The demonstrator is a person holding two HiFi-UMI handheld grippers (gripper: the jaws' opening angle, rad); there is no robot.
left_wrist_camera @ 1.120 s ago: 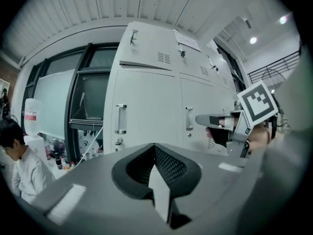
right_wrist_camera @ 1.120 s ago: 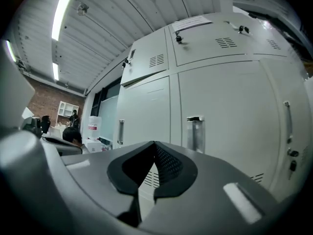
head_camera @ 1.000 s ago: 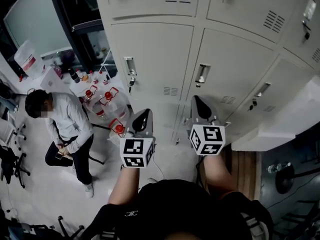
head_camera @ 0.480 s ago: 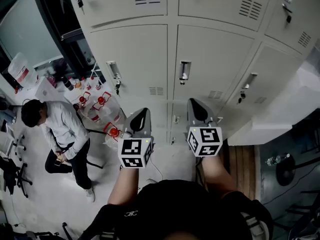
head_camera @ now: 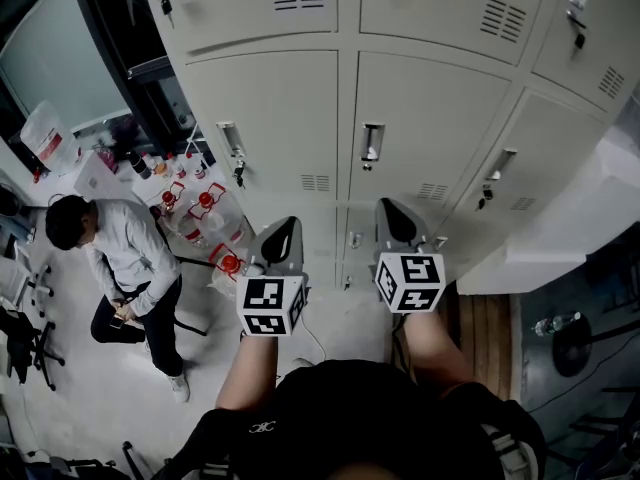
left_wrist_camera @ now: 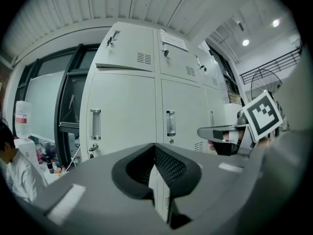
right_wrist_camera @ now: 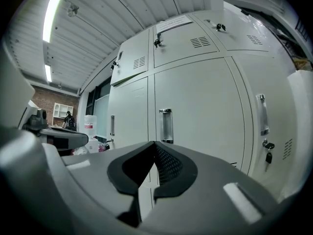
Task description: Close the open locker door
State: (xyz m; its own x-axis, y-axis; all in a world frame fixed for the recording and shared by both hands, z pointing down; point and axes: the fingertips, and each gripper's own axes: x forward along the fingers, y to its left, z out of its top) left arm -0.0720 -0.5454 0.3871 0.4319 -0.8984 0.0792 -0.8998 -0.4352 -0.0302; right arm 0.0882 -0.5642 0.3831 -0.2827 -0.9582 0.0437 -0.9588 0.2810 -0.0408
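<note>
A bank of pale grey lockers (head_camera: 290, 118) fills the head view. The top-left door (head_camera: 250, 8) shows a slanted, shadowed lower edge and looks slightly ajar; the left gripper view shows the same door (left_wrist_camera: 124, 53). At the right a wide pale slab (head_camera: 560, 228) juts out from the lockers; I cannot tell whether it is a swung-out door. My left gripper (head_camera: 288, 226) and right gripper (head_camera: 394, 204) are held side by side, well short of the lockers. Both are shut and hold nothing, as their own views show (left_wrist_camera: 155, 147) (right_wrist_camera: 155, 144).
A person in a white top (head_camera: 125, 258) stands at the left, beside red-capped bottles (head_camera: 205, 203) on the floor. Keys hang from the middle-row locks (head_camera: 238, 173). A dark window frame (head_camera: 120, 28) borders the lockers on the left. Wooden flooring (head_camera: 485, 333) lies at the lower right.
The head view has swung, so the lockers sit lower and further left in the picture than a second ago. Both grippers stay shut and side by side.
</note>
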